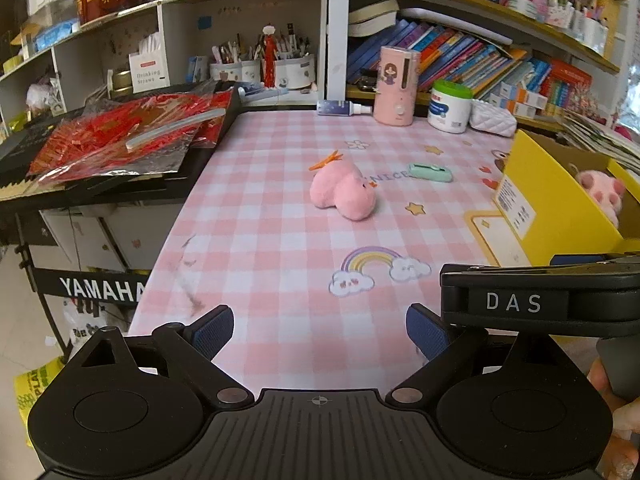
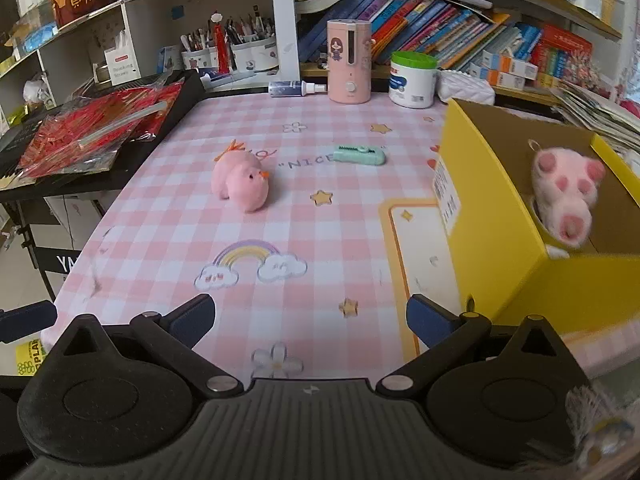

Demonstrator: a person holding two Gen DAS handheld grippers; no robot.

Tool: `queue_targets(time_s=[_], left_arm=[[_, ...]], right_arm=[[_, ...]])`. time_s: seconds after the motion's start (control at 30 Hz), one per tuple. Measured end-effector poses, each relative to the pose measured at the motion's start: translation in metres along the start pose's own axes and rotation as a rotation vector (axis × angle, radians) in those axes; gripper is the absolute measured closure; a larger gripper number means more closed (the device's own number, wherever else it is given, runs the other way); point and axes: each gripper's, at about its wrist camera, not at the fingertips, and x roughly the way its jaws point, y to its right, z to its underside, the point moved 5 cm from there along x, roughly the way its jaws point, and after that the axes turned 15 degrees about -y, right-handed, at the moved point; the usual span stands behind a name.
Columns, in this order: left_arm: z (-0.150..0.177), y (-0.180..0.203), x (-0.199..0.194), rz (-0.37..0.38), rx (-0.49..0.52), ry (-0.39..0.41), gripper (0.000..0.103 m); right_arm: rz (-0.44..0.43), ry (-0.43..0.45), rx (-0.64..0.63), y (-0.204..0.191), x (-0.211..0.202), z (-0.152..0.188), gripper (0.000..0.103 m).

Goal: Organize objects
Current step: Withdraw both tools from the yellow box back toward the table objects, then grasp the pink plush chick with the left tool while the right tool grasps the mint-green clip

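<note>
A pink plush chick with an orange tuft lies on its side near the middle of the desk, which has a pink checked cover. Just beside it at about two o'clock lies a mint-green cutter, not touching it. At three o'clock from the chick stands an open yellow box on the desk's right side; inside it a pink paw plush leans against the wall. At twelve o'clock, along the back edge, stand a pink cylinder with a girl printed on it, a white tub with a green lid and a small spray bottle lying flat. At nine o'clock, red packets cover a keyboard. The left tongs and the right tongs hang over the near edge, both spread apart and holding nothing.
</note>
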Motion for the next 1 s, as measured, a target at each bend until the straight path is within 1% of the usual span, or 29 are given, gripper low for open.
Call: queue_targets(time_s=[0.37, 0.6, 0.8, 1.0], left_arm=[[-0.046, 0.009, 0.035, -0.016, -0.058, -0.01, 0.008], [-0.078, 0.014, 0.056, -0.031, -0.084, -0.003, 0.008], [-0.106, 0.015, 0.077, -0.05, -0.097, 0.0, 0.008], [-0.126, 0.018, 0.099, -0.062, -0.107, -0.008, 0.008]], right_arm=[[-0.016, -0.011, -0.038, 0.016, 0.035, -0.06, 0.002], [-0.018, 0.01, -0.036, 0.031, 0.054, -0.103, 0.002], [-0.001, 0.048, -0.022, 0.043, 0.072, -0.146, 0.002], [0.014, 0.056, 0.001, 0.052, 0.096, -0.176, 0.002]])
